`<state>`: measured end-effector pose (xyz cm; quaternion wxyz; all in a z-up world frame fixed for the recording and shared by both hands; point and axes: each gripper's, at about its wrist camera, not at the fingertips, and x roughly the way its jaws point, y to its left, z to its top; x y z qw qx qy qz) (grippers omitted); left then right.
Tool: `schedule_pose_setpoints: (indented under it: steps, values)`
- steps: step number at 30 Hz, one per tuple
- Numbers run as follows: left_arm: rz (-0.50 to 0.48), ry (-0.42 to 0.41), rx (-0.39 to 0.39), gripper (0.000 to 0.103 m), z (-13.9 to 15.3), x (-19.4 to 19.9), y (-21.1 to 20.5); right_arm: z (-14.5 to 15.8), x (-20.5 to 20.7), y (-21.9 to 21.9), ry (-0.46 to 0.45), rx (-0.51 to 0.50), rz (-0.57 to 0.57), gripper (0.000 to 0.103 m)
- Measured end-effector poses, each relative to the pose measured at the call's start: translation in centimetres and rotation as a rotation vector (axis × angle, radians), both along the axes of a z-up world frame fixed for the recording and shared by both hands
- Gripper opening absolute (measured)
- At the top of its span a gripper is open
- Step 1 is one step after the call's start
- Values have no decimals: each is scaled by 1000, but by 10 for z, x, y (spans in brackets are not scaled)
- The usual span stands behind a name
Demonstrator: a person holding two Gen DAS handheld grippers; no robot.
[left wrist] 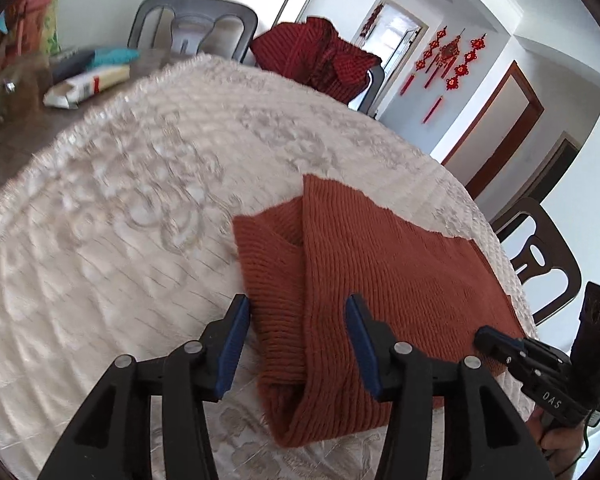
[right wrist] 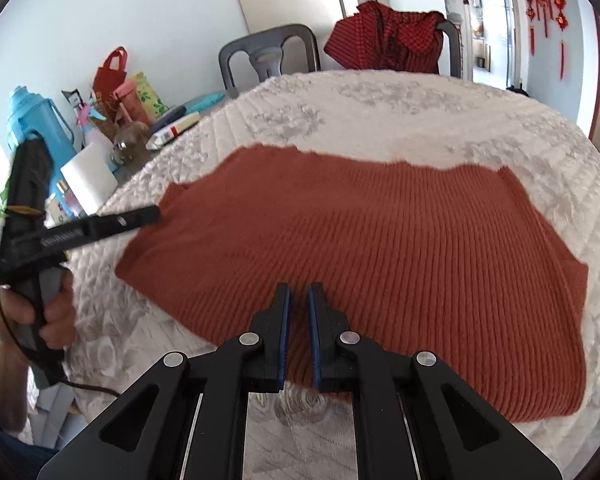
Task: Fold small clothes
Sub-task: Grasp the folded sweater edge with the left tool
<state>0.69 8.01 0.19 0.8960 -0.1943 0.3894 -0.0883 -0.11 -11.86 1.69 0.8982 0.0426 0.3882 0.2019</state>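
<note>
A rust-orange ribbed knit sweater (left wrist: 380, 280) lies folded on the white embroidered tablecloth (left wrist: 120, 208); it also shows in the right wrist view (right wrist: 360, 240). My left gripper (left wrist: 296, 308) is open, its blue pads either side of the sweater's folded left edge, just above it. It appears from the side in the right wrist view (right wrist: 148, 214) at the sweater's left end. My right gripper (right wrist: 299, 294) hovers over the sweater's near edge with jaws almost closed, a narrow gap between the pads and nothing in it. It shows in the left wrist view (left wrist: 485, 338) at the sweater's right edge.
A dark red checked garment (right wrist: 384, 40) hangs over a chair at the far side. A grey chair (right wrist: 268, 56) stands beside it. Bottles, a blue jug (right wrist: 32, 120), a paper roll and bags crowd the table's left end. A brown chair (left wrist: 540, 256) stands at the right.
</note>
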Motion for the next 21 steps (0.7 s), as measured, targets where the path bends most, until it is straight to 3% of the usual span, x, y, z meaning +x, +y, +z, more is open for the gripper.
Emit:
schedule_pose_setpoints:
  steps: [6, 17, 21]
  values:
    - [-12, -5, -44, 52, -2, 2, -2, -5, 18, -1, 28, 6, -42, 7]
    - [-19, 6, -40, 52, -2, -1, -3, -9, 69, 2, 52, -8, -85, 7]
    - [-23, 6, -45, 52, -2, -1, -3, -4, 54, -1, 35, 20, -79, 9]
